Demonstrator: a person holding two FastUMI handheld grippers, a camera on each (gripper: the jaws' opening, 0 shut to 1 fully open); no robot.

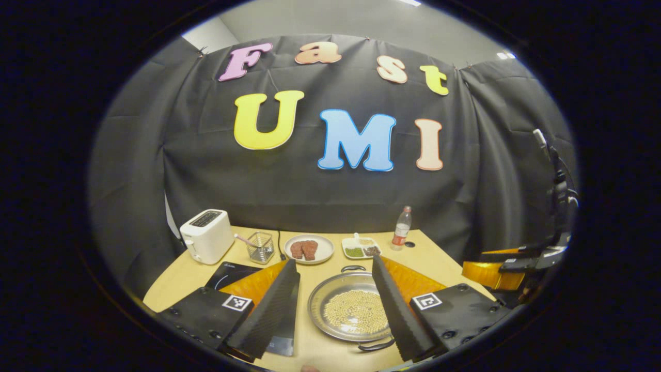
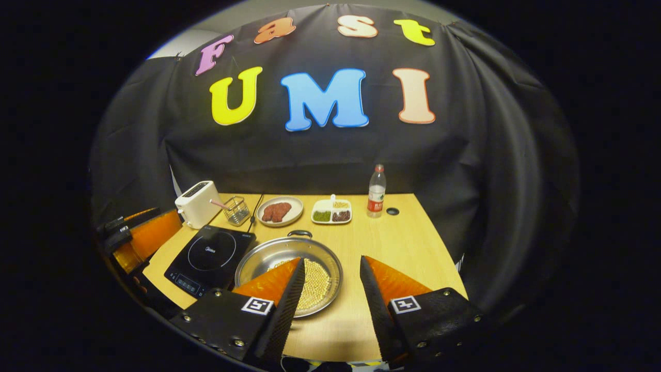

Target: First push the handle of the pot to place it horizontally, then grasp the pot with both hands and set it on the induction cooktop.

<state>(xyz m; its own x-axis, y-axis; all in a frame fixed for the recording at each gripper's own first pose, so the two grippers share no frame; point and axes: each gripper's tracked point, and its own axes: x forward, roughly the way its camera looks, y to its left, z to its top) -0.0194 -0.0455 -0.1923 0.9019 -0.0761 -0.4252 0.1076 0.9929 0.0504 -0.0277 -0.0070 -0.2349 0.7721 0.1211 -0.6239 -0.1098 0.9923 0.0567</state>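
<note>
The pot (image 2: 289, 274) is sitting on the desk (image 2: 403, 248), just right of the cooktop (image 2: 209, 261) and not on it, so the main move is yet to be done. It is a shallow metal pan with a layer of pale beans inside. One loop handle (image 2: 299, 233) is showing at its far rim and, in the left gripper view, another (image 1: 376, 345) at its near rim; whether these count as lying horizontally I cannot tell, so I am judging the push step as not clearly done.

The left gripper (image 1: 335, 305) is hovering above the pot with its jaws spread wide, holding nothing. The right gripper (image 2: 330, 305) is also hanging open and empty, over the pot's right edge and the bare desk beside it.

Behind the pot, a plate (image 2: 279, 211) of meat and a divided dish (image 2: 332, 212) are standing near the wall, with a bottle (image 2: 376, 192) to their right. A toaster (image 2: 196, 203) and a wire holder (image 2: 236, 211) are standing behind the cooktop.

What is left, as I am reading it: nudging the handle, gripping both sides, lifting across.
</note>
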